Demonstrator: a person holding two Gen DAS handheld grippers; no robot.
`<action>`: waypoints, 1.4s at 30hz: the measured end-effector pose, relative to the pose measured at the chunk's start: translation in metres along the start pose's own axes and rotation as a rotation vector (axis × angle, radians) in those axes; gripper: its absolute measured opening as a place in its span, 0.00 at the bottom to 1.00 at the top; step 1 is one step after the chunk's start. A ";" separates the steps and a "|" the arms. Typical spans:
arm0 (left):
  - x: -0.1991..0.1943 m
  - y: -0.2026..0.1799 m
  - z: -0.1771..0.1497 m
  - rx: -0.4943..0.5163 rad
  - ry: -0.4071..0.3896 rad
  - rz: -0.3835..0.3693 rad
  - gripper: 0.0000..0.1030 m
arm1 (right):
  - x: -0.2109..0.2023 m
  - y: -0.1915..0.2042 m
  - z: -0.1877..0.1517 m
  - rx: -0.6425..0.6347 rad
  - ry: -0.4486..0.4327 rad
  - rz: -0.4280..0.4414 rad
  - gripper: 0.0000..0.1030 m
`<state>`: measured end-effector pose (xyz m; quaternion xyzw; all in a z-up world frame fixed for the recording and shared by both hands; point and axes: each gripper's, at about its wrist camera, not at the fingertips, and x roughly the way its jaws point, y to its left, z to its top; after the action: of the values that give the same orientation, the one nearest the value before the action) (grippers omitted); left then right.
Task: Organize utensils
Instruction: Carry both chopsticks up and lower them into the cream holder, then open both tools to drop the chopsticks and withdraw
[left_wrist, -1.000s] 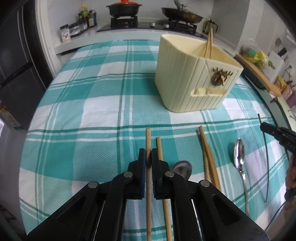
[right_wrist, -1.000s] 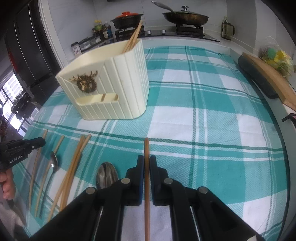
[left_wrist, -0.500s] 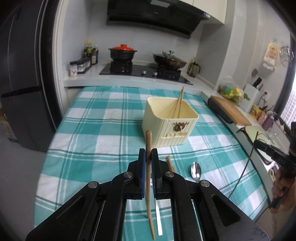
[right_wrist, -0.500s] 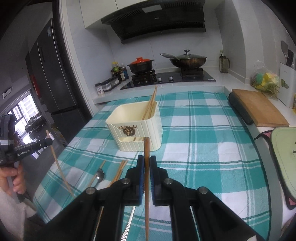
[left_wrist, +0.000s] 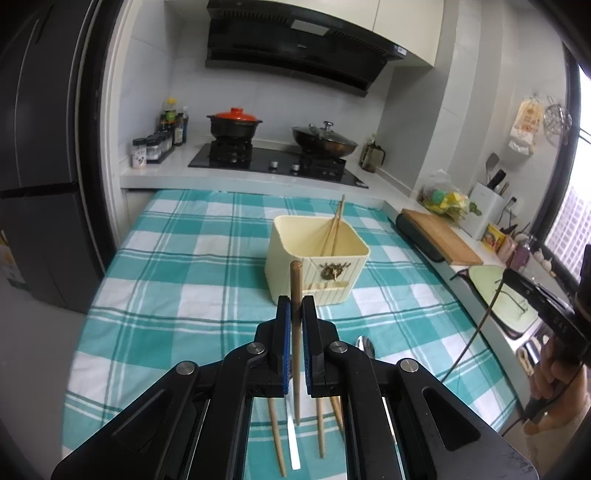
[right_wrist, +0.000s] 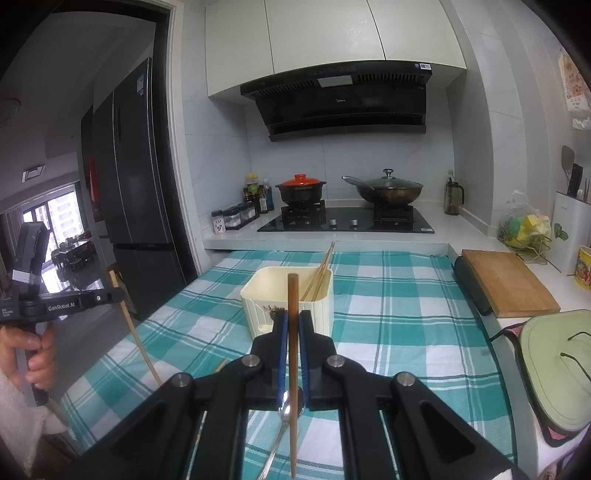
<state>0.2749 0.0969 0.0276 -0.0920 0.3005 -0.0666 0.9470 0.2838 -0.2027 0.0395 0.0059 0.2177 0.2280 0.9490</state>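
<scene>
Both wrist views look from above the bench's (left_wrist: 177, 295) near edge toward the stove (right_wrist: 345, 219), sharing the cream holder (left_wrist: 317, 273).

The spoon (left_wrist: 364, 341) on the cloth was mostly hidden behind the left gripper (left_wrist: 296, 306) (only its bowl edge showed)

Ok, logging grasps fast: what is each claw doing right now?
Left claw: closed on a chopstick, lifted off the table.
Right claw: closed on another chopstick, also lifted.
</scene>
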 end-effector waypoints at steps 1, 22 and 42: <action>0.000 0.000 0.000 -0.002 0.004 -0.003 0.04 | 0.002 -0.001 0.001 0.004 0.001 -0.001 0.06; 0.038 -0.019 0.165 -0.004 -0.219 0.002 0.04 | 0.098 -0.008 0.125 0.007 -0.157 -0.001 0.06; 0.204 -0.023 0.121 0.041 0.075 0.097 0.22 | 0.260 -0.043 0.078 0.077 0.144 -0.042 0.07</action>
<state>0.5087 0.0539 0.0157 -0.0552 0.3387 -0.0303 0.9388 0.5432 -0.1210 -0.0020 0.0216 0.2939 0.1994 0.9345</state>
